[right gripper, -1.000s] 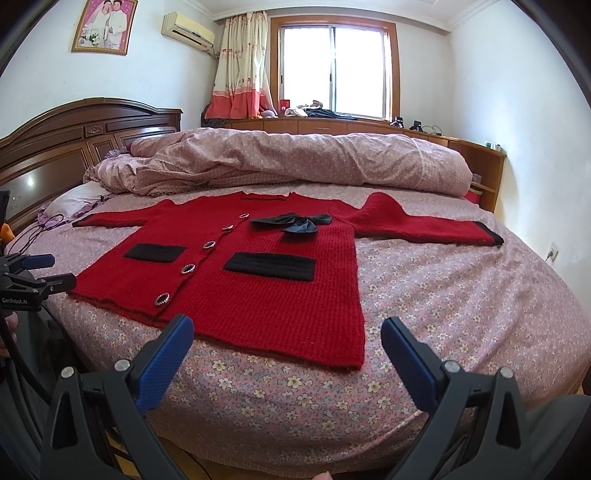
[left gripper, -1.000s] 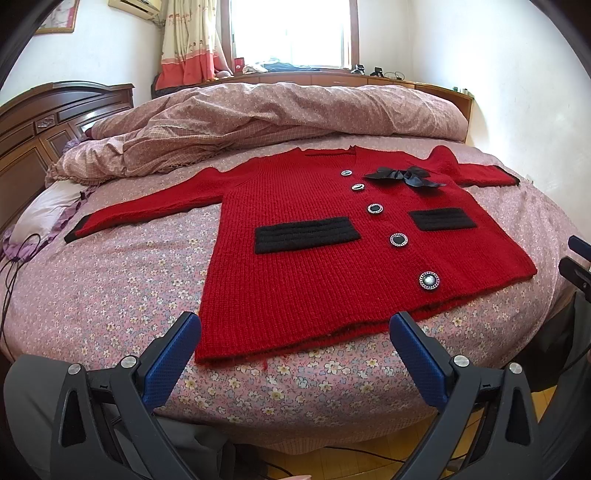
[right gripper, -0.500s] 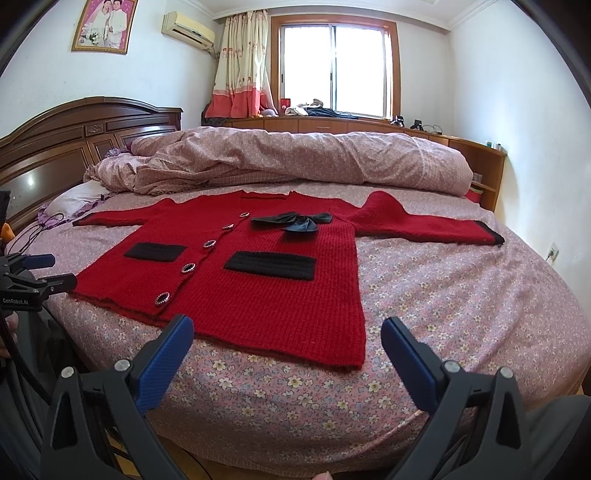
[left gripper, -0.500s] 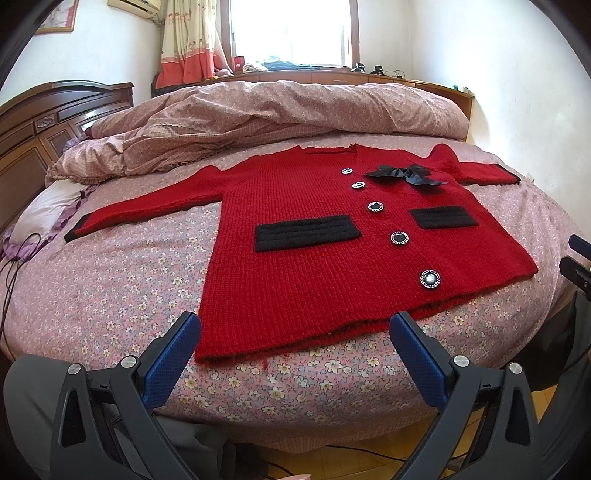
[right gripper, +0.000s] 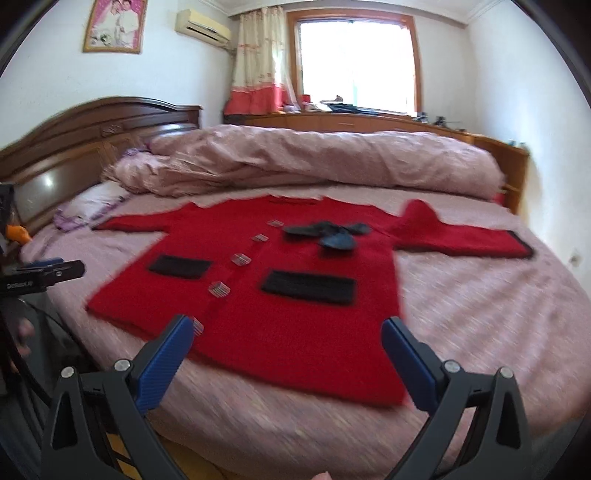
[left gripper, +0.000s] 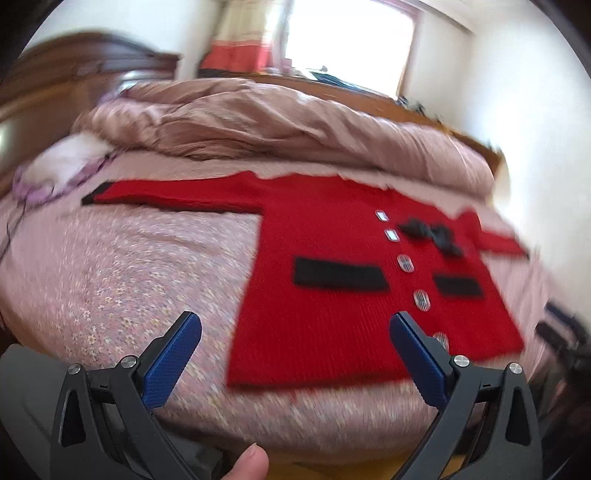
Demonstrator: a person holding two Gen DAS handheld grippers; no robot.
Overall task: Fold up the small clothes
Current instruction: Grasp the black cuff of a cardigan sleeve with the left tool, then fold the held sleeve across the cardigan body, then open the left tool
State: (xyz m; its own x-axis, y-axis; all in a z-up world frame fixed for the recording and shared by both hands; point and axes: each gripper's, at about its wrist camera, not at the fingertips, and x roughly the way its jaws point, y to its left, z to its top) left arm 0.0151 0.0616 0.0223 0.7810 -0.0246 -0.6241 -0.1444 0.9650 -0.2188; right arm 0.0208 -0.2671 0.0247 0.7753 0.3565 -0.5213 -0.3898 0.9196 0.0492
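The bed (right gripper: pixel 480 295) fills the room, its sheet pink with small flowers. At its far side a pink duvet (right gripper: pixel 314 158) lies bunched in a long roll. Left of the bed stands a dark carved wooden headboard (right gripper: pixel 92 136), with a pale pillow (right gripper: pixel 92 201) just below it. Behind the bed a low wooden ledge (right gripper: pixel 351 122) runs under a bright window (right gripper: pixel 356 62), daylight pouring through. A cream and red curtain (right gripper: pixel 258 62) hangs left of the window. On the white wall above the headboard are an air conditioner (right gripper: pixel 203 26) and a framed picture (right gripper: pixel 114 24).
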